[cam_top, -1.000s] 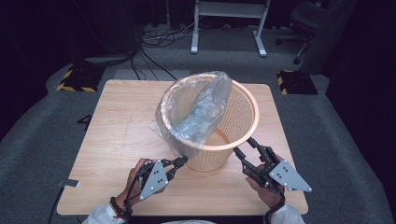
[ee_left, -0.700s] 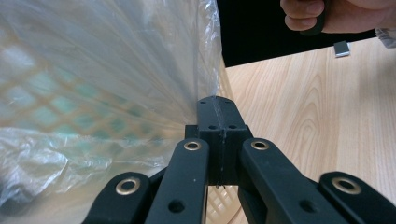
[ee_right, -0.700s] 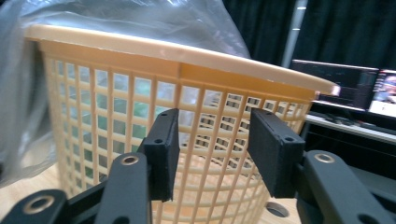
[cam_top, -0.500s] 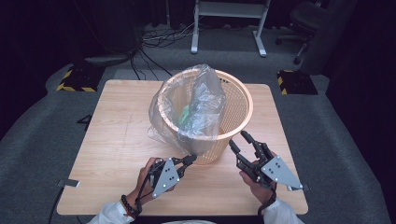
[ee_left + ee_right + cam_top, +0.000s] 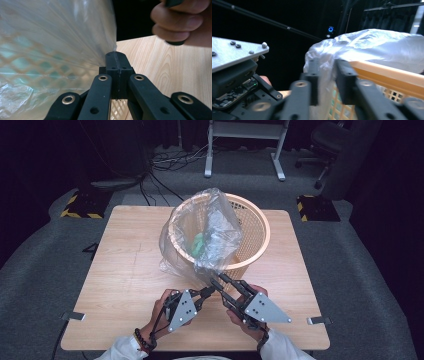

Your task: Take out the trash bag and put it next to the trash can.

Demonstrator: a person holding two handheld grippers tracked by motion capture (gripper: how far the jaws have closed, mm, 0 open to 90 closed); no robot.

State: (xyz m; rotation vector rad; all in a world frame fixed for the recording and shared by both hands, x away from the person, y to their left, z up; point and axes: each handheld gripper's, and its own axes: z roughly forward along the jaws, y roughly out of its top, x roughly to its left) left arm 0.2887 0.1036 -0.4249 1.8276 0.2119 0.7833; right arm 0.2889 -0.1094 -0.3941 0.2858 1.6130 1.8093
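Plastic bag (image 5: 210, 235), clear and crinkled, is draped over the near-left part of the mesh basket (image 5: 255, 227), which stands upright toward the back middle of the wooden table (image 5: 125, 270). The bag's long axis runs from its bunched lower end, close to the two grippers at the near edge, up and away to a loose peak above the basket's far rim. Part of the film spills down outside the basket wall on the left and rests on the table top.

The left gripper (image 5: 210, 291) has its jaws pressed fully together, and in the left gripper view a thin edge of the bag (image 5: 62, 37) runs right into the seam between them, so it is pinching the film. The right gripper (image 5: 216, 279) lies just beside it, the two tips almost meeting under the bag's lower end. Its jaws have just been closing; in the right gripper view a fold of the bag (image 5: 372, 45) sits in the narrow gap between them, but the blur keeps me from telling whether the pads press on it yet.

Something green (image 5: 199, 244) shows through the film inside the basket; its shape is too smeared by the plastic to name. The basket's near-left rim is veiled by the bag, and both forearms are cut off at the bottom of the high view.
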